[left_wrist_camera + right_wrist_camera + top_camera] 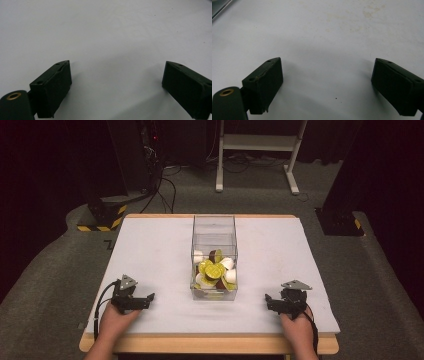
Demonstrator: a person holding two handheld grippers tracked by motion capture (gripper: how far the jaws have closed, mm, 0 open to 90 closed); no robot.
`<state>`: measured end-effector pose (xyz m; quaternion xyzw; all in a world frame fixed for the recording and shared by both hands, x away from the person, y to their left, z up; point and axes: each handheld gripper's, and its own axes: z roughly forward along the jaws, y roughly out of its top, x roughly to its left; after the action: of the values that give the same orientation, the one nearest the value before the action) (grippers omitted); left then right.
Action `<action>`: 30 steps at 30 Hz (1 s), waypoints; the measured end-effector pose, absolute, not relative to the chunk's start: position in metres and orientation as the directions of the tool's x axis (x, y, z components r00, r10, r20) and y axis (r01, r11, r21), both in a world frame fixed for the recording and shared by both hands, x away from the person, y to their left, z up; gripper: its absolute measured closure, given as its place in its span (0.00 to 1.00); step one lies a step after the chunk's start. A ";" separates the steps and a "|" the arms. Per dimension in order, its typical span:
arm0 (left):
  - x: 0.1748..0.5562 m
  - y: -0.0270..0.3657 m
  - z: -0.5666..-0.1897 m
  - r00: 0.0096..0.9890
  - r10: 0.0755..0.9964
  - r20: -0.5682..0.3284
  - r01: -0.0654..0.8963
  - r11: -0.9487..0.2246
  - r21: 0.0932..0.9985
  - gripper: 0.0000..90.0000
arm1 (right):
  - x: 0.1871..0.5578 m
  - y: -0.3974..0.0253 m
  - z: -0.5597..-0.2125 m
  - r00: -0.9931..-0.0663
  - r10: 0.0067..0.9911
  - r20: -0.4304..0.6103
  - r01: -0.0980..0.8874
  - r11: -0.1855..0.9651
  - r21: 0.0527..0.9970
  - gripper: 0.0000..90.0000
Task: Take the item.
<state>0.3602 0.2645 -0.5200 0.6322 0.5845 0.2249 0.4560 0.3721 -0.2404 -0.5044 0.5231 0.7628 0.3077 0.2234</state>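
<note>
Resting on the white mat point(150, 245) near the table's front edge, the left gripper point(148, 299) and the right gripper point(269, 301) are held one in each hand, well apart, to either side of the clear box point(214, 227). Both sets of jaws are seen spread wide in the gripper views, with nothing but bare mat between them and nothing gripped. Yellow-green, white and brown capsules point(215, 270) are piled in the box's near end, and the box is set at the mat's middle, between the grippers.
</note>
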 end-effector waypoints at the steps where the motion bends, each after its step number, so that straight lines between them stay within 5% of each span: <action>1: 0.360 0.264 -0.520 0.215 0.944 -0.249 0.534 0.099 0.840 0.10 | 0.372 -0.240 -0.504 -0.353 0.935 -0.019 0.661 0.263 0.703 0.11; 30: 0.355 0.264 -0.514 0.266 0.932 -0.245 0.535 0.069 0.842 0.17 | 0.372 -0.240 -0.504 -0.353 0.935 -0.020 0.660 0.264 0.704 0.11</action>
<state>0.3553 0.2641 -0.5142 0.6474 0.5666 0.2150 0.4623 0.3719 -0.2401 -0.5044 0.5228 0.7628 0.3077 0.2241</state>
